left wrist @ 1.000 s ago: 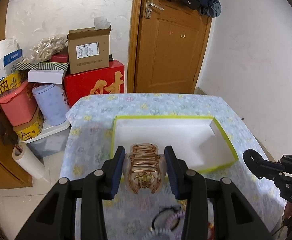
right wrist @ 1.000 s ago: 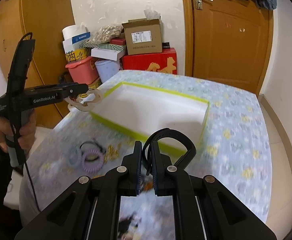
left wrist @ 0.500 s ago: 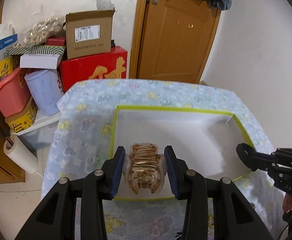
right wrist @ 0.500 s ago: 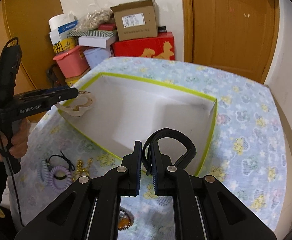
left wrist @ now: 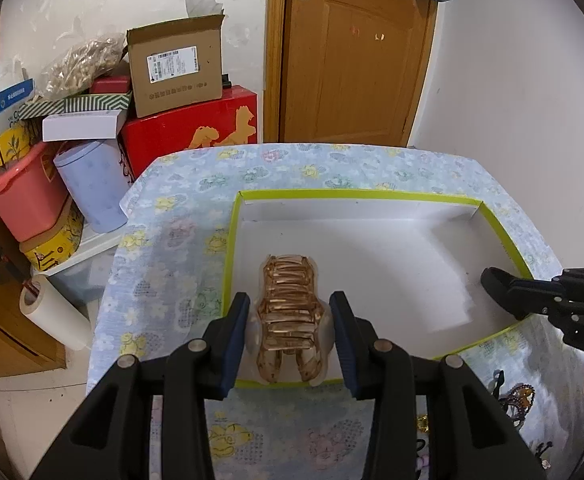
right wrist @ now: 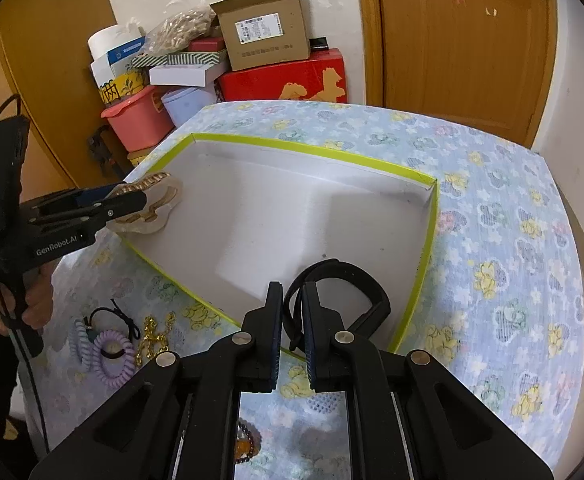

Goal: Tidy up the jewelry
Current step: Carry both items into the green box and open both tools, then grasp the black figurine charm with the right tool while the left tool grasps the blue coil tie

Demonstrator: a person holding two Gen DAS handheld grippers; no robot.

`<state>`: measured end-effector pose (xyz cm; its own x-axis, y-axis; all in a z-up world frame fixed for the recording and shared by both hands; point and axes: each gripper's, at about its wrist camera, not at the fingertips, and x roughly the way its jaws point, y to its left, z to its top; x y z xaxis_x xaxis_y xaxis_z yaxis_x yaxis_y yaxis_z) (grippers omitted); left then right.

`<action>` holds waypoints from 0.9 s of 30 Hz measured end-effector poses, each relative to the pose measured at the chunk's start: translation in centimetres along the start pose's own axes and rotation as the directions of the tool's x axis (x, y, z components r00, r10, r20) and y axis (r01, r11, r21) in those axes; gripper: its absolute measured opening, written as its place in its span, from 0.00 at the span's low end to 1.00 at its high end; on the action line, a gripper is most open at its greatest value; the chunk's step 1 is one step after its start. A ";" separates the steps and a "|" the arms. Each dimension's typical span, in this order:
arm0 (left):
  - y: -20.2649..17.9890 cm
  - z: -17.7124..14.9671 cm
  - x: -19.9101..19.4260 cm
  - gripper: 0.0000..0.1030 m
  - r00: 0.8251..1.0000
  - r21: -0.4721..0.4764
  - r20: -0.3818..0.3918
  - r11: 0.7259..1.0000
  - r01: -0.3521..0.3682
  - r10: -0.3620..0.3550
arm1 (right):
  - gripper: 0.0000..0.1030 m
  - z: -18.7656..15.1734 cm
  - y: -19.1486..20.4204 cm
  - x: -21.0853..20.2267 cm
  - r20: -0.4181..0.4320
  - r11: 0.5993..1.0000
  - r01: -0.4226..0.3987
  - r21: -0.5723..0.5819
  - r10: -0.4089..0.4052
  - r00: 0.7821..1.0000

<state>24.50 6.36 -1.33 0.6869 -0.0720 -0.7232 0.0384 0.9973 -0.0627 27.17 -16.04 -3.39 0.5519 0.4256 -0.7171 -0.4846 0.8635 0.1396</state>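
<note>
Two loads hang over the white box (right wrist: 427,240): left gripper (left wrist: 290,332) clamps an amber hair claw (left wrist: 290,320) above its near-left corner, right gripper (right wrist: 292,320) pinches a black headband (right wrist: 351,280) above its near edge; lower each inside before releasing.

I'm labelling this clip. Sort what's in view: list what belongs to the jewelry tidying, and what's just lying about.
Job:
translucent amber claw hair clip, in left gripper
black curved band, in right gripper
white shallow box with lime-green rim
lilac spiral hair tie
gold chain

Lying about:
brown cardboard carton
red gift box
pink plastic tub
</note>
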 end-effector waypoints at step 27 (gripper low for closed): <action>0.2 -6.2 -9.0 0.46 0.999 -0.062 0.044 0.998 0.005 -0.002 | 0.24 -9.5 2.8 -10.0 0.103 0.998 0.013 0.061 -0.019 0.994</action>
<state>13.78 7.14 0.90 0.7183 -0.0734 -0.6918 -0.0035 0.9940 -0.1092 13.89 -20.47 -2.33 0.6284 0.4344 -0.6453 -0.4347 0.8840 0.1718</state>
